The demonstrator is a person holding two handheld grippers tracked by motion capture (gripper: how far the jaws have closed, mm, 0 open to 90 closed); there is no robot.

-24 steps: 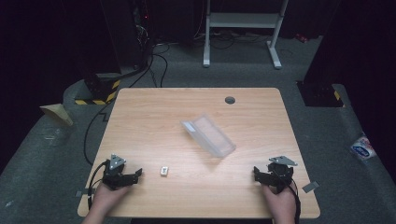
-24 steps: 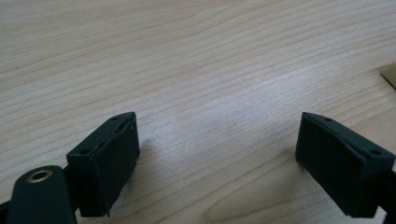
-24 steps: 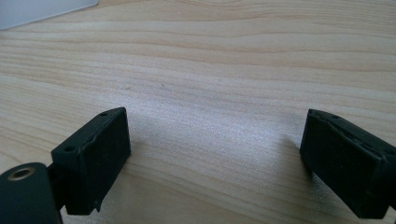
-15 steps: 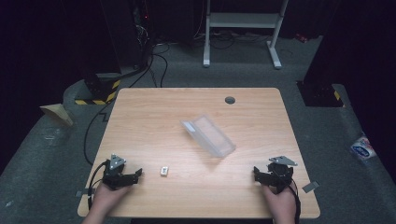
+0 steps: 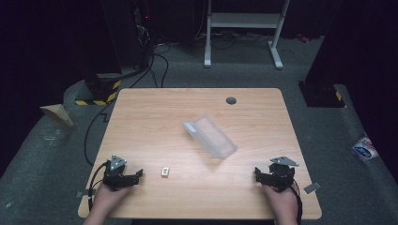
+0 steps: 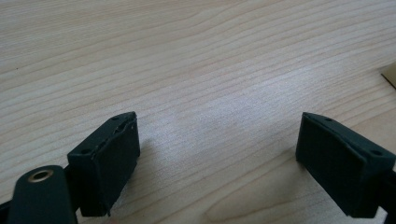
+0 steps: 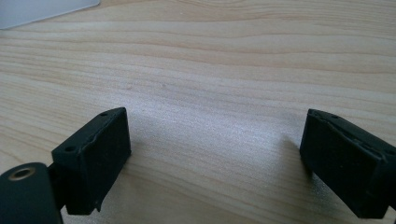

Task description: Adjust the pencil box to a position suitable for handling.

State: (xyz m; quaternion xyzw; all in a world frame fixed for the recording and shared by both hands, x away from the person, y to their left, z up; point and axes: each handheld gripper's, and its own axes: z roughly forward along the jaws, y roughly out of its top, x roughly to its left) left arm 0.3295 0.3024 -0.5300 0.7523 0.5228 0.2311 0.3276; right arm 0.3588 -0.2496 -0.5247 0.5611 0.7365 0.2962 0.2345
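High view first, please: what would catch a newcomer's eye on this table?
A clear plastic case lies diagonally near the middle of the wooden table. A small pale block sits at the near edge, just right of the left gripper. The right gripper rests at the opposite near corner; both stand open and hold nothing.

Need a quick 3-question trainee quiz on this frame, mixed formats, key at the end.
1. True or false: the left gripper holds the small block.
2. Which thing lies nearest the table's middle? A) clear box B) small block C) grommet hole
3. Fill in: the right gripper's jaws stand ____.

Key: 1 false, its jaws are apart over bare wood and the block lies beside it. 2 A. 3 open.
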